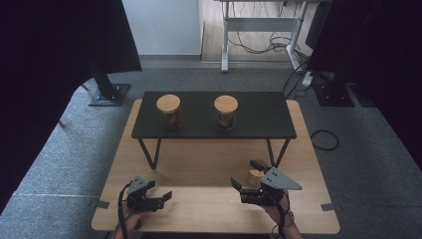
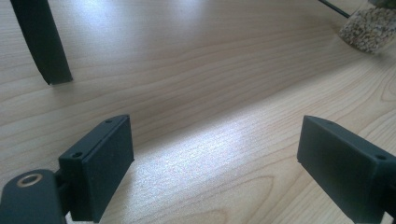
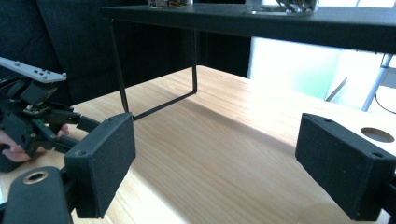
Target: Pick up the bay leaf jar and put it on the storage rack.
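On the pale wooden tabletop (image 1: pixel 209 164) stood a low black shelf on thin metal legs (image 1: pixel 214 114), and on its top were two clear glass jars with round wooden lids, one to the left (image 1: pixel 169 111) and one to the right (image 1: pixel 226 112), well apart from each other. A third, smaller jar with a wooden lid (image 1: pixel 255 177) stood on the tabletop itself, in front of the shelf's right legs and just beside the right gripper (image 1: pixel 246 180). In the high view that gripper lay low over the table near the front edge, its jaws spread wide with nothing between them; the small jar sat at the far jaw, and whether the jaw touched it could not be told. The right gripper view showed both black pads (image 3: pixel 102 163) standing apart over bare wood, with the shelf's underside and legs beyond and the other gripper farther off at the left. The left gripper (image 1: pixel 160 195) was held near the front left part of the table, well apart from the small jar, its jaws also wide and empty. The left gripper view showed its two pads (image 2: pixel 100 165) over bare wood grain, a black shelf leg (image 2: pixel 42 42) at the upper left, and the grain-filled bottom of the small jar (image 2: pixel 369 28) at the upper right corner.
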`<action>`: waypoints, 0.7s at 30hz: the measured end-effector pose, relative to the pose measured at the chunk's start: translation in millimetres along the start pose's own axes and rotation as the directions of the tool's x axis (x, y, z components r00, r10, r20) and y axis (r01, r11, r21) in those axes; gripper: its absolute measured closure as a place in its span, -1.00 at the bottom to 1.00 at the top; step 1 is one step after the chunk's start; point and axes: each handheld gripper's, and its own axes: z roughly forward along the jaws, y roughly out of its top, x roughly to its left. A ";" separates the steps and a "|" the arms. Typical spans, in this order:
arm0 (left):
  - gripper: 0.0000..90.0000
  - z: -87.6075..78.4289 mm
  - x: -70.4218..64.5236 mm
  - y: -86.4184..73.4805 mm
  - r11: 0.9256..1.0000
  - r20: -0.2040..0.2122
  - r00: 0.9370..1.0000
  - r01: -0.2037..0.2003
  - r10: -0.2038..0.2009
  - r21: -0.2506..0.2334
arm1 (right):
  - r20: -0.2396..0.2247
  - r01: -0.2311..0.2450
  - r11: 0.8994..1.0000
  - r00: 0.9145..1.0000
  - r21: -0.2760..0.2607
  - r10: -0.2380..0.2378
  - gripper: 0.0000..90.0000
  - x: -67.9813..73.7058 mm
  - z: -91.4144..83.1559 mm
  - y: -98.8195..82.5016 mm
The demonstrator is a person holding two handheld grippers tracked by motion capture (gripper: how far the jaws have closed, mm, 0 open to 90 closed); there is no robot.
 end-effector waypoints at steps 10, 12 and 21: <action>-0.78 2.7 0.1 1.8 1.000 -0.003 1.000 -0.004 0.004 0.008 | -0.045 -0.013 0.999 0.999 0.035 0.014 -0.75 3.4 -6.1 -19.4; -0.78 3.2 -0.1 2.1 1.000 -0.003 1.000 -0.008 0.008 0.010 | -0.051 -0.016 0.998 0.999 0.056 0.019 -0.75 6.2 -5.7 -25.6; -0.78 5.3 -0.4 3.4 1.000 0.000 1.000 -0.016 0.016 0.018 | -0.055 -0.015 0.990 0.998 0.141 0.023 -0.75 15.9 2.7 -50.1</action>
